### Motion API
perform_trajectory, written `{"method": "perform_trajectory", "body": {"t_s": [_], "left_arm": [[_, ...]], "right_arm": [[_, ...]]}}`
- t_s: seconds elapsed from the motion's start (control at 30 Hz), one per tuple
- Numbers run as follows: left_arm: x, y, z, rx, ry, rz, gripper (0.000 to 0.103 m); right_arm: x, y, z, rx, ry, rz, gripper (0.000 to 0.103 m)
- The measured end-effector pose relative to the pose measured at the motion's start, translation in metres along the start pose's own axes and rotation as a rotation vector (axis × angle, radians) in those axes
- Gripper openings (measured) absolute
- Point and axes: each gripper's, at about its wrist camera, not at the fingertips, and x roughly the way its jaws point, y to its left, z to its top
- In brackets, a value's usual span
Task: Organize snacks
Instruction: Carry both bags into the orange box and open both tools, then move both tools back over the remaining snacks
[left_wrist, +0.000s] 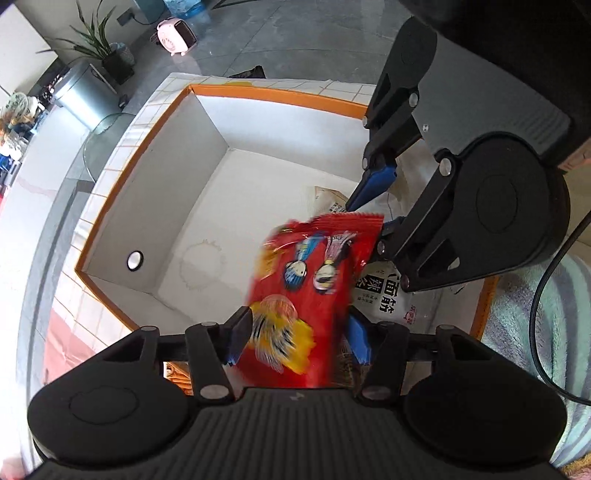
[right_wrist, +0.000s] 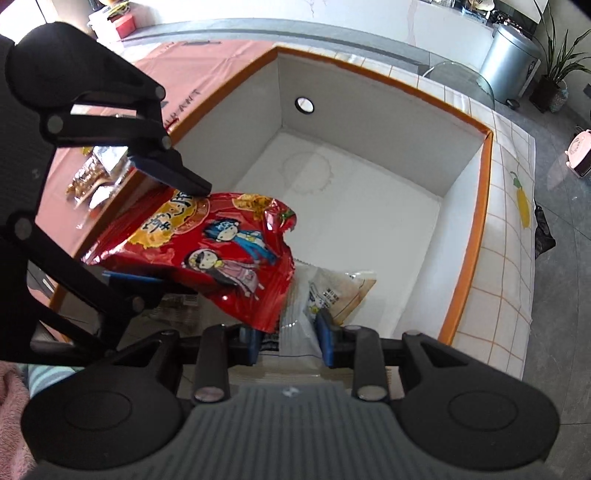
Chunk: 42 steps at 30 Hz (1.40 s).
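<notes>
A red snack bag (left_wrist: 306, 291) with cartoon figures hangs over the near corner of the white box with an orange rim (left_wrist: 266, 92). It lies between the fingers of my left gripper (left_wrist: 299, 339), which stand open around it; the bag is motion-blurred. In the right wrist view the same red bag (right_wrist: 207, 258) sits between the left gripper's fingers (right_wrist: 184, 177). My right gripper (right_wrist: 288, 343) is open over a clear and white snack packet (right_wrist: 340, 291) on the box floor. The right gripper also shows in the left wrist view (left_wrist: 369, 214), above the white packet (left_wrist: 384, 295).
The box (right_wrist: 476, 206) stands on a tiled cloth (right_wrist: 502, 258). Loose snack packets (right_wrist: 92, 181) lie on a pink cloth left of the box. A metal bin (left_wrist: 85, 92), a potted plant (left_wrist: 110, 51) and a pink heater (left_wrist: 175, 35) stand on the floor beyond.
</notes>
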Motion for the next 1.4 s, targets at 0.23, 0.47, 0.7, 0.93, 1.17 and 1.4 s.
{"method": "perform_trajectory", "body": {"t_s": [0.23,0.47,0.7,0.93,1.17,1.4], "left_arm": [[0.002,0.009,-0.013,-0.071,-0.023,-0.054,0.071],[-0.022,0.007,-0.027,-0.169,-0.09,-0.074,0.071],[-0.049,0.007,-0.042,-0.261,-0.138,-0.053,0.071],[-0.092,0.009,-0.074,-0.476,-0.231,0.001,0.071],[-0.123,-0.001,-0.134,-0.689,-0.283,0.141,0.071],[-0.149,0.009,-0.191,-0.832,-0.278,0.21,0.071]], "right_arm": [[0.012,-0.004,0.006,-0.003,0.039,-0.017,0.032],[0.007,0.008,0.01,-0.025,0.06,-0.062,0.054],[-0.009,0.023,0.014,-0.029,0.055,-0.116,0.063],[-0.046,0.04,0.009,0.063,-0.019,-0.132,0.068],[-0.069,0.086,-0.01,0.18,-0.169,-0.093,0.068],[-0.078,0.141,-0.013,0.238,-0.296,-0.087,0.069]]}}
